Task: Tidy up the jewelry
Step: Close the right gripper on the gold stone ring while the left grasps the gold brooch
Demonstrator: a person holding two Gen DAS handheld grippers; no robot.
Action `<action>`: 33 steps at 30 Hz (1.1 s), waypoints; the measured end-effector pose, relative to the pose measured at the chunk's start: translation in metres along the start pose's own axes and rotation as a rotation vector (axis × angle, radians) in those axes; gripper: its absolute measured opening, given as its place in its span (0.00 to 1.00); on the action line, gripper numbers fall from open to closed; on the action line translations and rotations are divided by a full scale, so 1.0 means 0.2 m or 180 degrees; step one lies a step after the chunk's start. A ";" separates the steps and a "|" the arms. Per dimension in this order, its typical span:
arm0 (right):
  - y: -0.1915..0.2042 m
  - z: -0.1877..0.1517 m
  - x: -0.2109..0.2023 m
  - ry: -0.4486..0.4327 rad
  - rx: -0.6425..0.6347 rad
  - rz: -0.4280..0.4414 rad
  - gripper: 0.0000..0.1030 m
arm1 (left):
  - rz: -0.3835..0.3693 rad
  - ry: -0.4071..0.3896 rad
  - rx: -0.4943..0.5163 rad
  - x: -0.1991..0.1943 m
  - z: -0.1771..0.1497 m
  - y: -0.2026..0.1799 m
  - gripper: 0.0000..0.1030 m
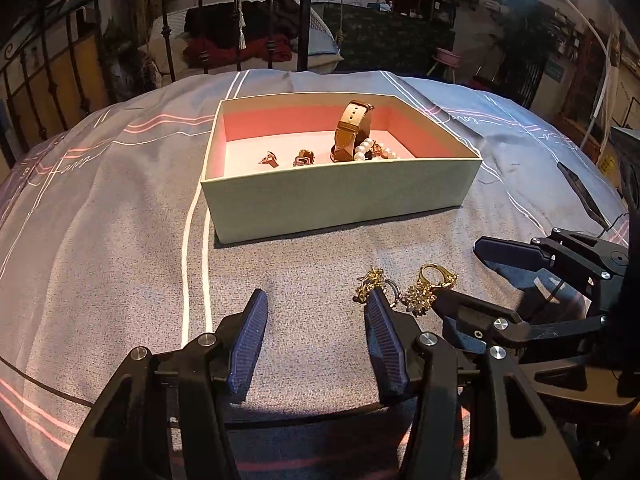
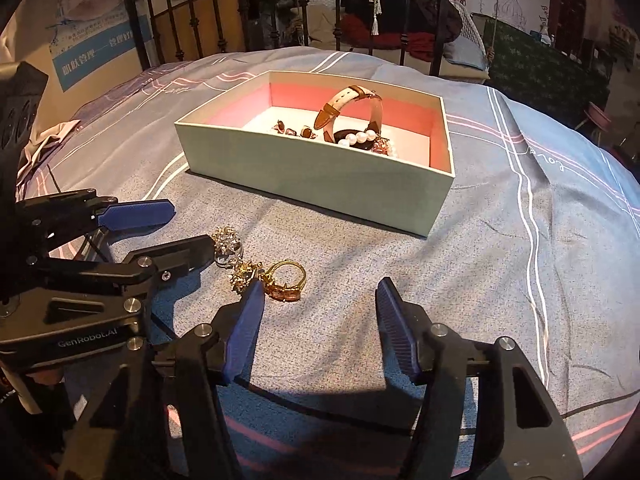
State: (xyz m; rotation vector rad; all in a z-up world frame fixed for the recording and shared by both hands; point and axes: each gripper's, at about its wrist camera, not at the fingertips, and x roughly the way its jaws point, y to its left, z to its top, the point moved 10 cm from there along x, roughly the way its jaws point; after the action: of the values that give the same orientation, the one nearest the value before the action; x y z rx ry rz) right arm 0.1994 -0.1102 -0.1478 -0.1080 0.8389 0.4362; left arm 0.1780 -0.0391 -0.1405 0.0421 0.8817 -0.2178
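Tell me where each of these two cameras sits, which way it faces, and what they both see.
Left wrist: rides the left gripper, facing forward over the bedspread toward the box; its own open jaws fill the bottom, and the right gripper comes in from the right.
Right wrist: rides the right gripper, facing the box from further right; its own open jaws show below, the left gripper at left.
Shared: the box, the watch in it, the gold rings on the bedspread.

Mint box (image 1: 340, 204), pink inside; gold ring (image 2: 286, 278); grey bedspread (image 1: 120, 260), pink-white stripes.
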 end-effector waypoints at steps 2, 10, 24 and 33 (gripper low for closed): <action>0.00 0.00 0.00 -0.0005 0.0008 0.0001 0.57 | 0.0011 0.0016 -0.0022 0.01 0.00 0.01 0.51; 0.00 0.00 0.01 0.0001 -0.0005 0.0029 0.58 | 0.0023 -0.0041 -0.0331 0.06 0.09 0.10 0.51; 0.01 -0.01 -0.02 -0.0087 -0.0010 0.0154 0.24 | -0.0164 -0.0017 -0.0041 -0.01 0.01 -0.03 0.51; 0.01 -0.02 -0.03 -0.0089 0.0039 0.0194 0.24 | -0.0150 -0.0030 0.0180 0.06 0.09 -0.11 0.46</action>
State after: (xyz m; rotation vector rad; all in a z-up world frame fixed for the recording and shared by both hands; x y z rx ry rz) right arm 0.1933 -0.1111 -0.1462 -0.0651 0.8188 0.4887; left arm 0.1937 -0.0648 -0.1375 0.0728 0.8678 -0.2867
